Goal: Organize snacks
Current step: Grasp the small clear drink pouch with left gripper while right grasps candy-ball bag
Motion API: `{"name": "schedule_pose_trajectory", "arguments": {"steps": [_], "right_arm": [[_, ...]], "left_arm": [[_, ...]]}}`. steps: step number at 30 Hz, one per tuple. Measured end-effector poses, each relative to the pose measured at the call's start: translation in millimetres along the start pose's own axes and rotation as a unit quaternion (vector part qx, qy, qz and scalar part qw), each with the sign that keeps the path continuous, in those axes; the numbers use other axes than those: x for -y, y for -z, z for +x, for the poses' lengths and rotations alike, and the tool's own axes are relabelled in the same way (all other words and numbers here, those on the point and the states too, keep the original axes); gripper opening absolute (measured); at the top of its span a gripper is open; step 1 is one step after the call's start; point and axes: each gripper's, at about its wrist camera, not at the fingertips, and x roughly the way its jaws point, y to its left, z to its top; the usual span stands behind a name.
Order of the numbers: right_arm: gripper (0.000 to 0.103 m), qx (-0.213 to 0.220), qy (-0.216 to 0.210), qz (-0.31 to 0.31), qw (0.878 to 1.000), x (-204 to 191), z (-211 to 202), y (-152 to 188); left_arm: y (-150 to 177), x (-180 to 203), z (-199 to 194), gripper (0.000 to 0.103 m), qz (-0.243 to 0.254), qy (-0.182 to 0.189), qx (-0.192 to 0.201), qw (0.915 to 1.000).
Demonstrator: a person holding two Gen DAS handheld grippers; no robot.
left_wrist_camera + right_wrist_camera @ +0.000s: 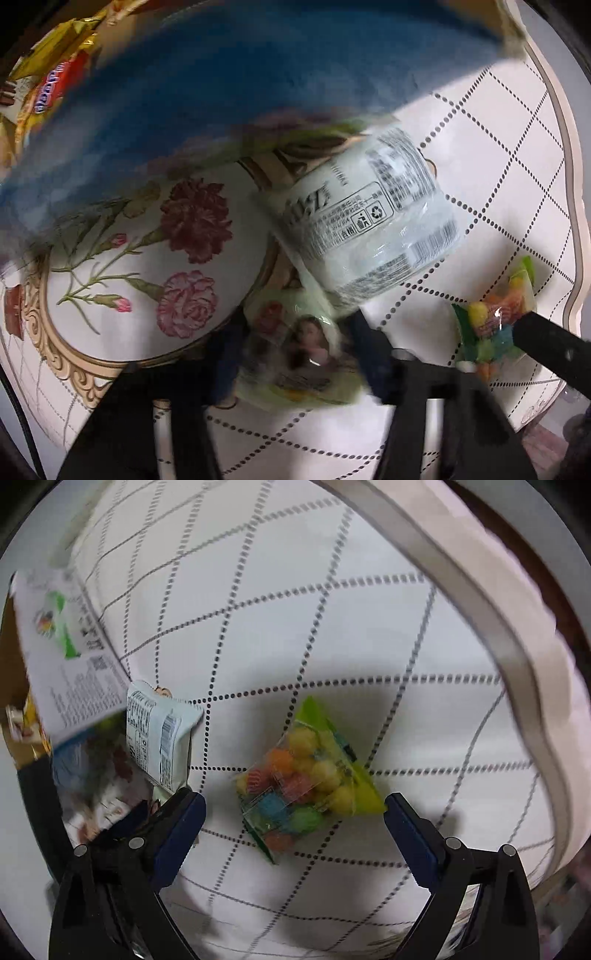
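Note:
My left gripper (299, 354) is shut on a pale green snack packet (306, 358) with a printed picture, held over the table. A pale blue-white packet (373, 221) with printed text lies just beyond it; it also shows in the right wrist view (159, 734). My right gripper (295, 819) is open, its fingers (177, 827) on either side of a clear bag of coloured candy balls (303, 779) lying on the cloth. That candy bag shows in the left wrist view (495, 321), with a right finger touching it.
The table (517, 155) has a white cloth with dotted diamonds and a floral oval. A blue blurred shape (258, 74) fills the top. A yellow-red snack bag (48, 81) lies top left. A white printed packet (70, 653) sits left. The table edge (524, 657) curves right.

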Motion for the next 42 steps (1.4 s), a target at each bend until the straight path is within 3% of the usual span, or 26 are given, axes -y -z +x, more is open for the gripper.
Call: {"name": "schedule_pose_trajectory", "arguments": {"steps": [4, 10, 13, 15, 17, 19, 21, 23, 24, 26, 27, 31, 33, 39, 41, 42], "right_arm": [[0.099, -0.011, -0.005, 0.043, 0.999, 4, 13, -2], [0.095, -0.006, 0.032, 0.067, 0.997, 6, 32, -11], [0.088, 0.001, 0.063, 0.006, 0.998, -8, 36, -8], [0.086, 0.004, 0.088, -0.083, 0.993, -30, 35, -1], [0.085, -0.008, 0.109, -0.174, 0.979, -48, 36, 11], [0.085, -0.02, 0.135, -0.262, 0.955, -65, 36, 27], [0.085, -0.034, 0.171, -0.351, 0.92, -82, 37, 49], [0.085, -0.054, 0.189, -0.401, 0.895, -91, 38, 63], [0.086, -0.06, 0.19, -0.401, 0.894, -93, 37, 64], [0.088, -0.06, 0.189, -0.383, 0.902, -92, 33, 61], [0.094, -0.052, 0.18, -0.365, 0.912, -92, 29, 58], [0.096, -0.045, 0.097, -0.237, 0.966, -77, 17, 41], [0.096, -0.053, 0.062, -0.179, 0.98, -64, 19, 37], [0.094, -0.028, 0.055, -0.1, 0.993, -54, 32, 26], [0.08, -0.01, 0.065, -0.103, 0.993, -51, 34, 19], [0.062, -0.004, 0.072, -0.108, 0.992, -49, 34, 17]], "left_arm": [[8, -14, -6, 0.048, -0.012, 0.0, 0.007, 0.9999], [41, -31, -16, 0.048, -0.021, -0.019, 0.012, 0.9995], [60, -40, -21, 0.048, -0.029, -0.017, 0.013, 0.9994], [67, -44, -25, 0.048, -0.032, -0.015, 0.013, 0.9993], [73, -47, -28, 0.048, -0.035, -0.011, 0.011, 0.9993], [79, -47, -29, 0.048, -0.037, -0.012, 0.009, 0.9992], [89, -52, -32, 0.048, -0.037, -0.01, 0.007, 0.9992], [93, -49, -30, 0.048, -0.035, -0.012, 0.003, 0.9993], [93, -48, -28, 0.048, -0.036, -0.014, 0.002, 0.9993], [93, -35, -11, 0.049, -0.039, -0.012, -0.002, 0.9991], [95, -33, -6, 0.049, -0.04, -0.013, -0.005, 0.9991], [92, -47, 13, 0.049, -0.045, -0.011, -0.013, 0.9989], [91, -48, 17, 0.049, -0.048, -0.01, -0.016, 0.9987], [89, -52, 18, 0.048, -0.049, -0.012, -0.012, 0.9986], [89, -54, 15, 0.045, -0.051, -0.015, -0.008, 0.9985], [88, -55, 10, 0.044, -0.053, -0.013, -0.006, 0.9985]]}}
